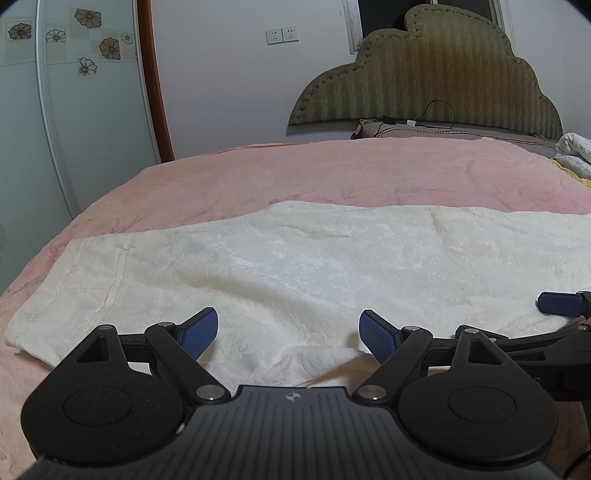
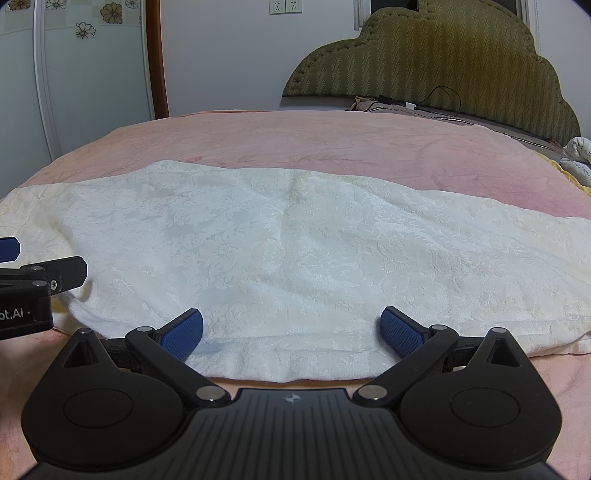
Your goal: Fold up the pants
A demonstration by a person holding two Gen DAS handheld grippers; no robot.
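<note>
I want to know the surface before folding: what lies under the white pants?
Under the white pants lies a pink blanket, visible all around them. Whatever sits directly beneath the fabric is covered. Both grippers, left and right, are open at the near edge.

One pair of white pants (image 2: 295,258) on one pink bed (image 2: 332,147); two grippers, left (image 1: 288,334) and right (image 2: 291,332); one headboard (image 1: 436,74); two wall sockets (image 1: 282,35).
</note>
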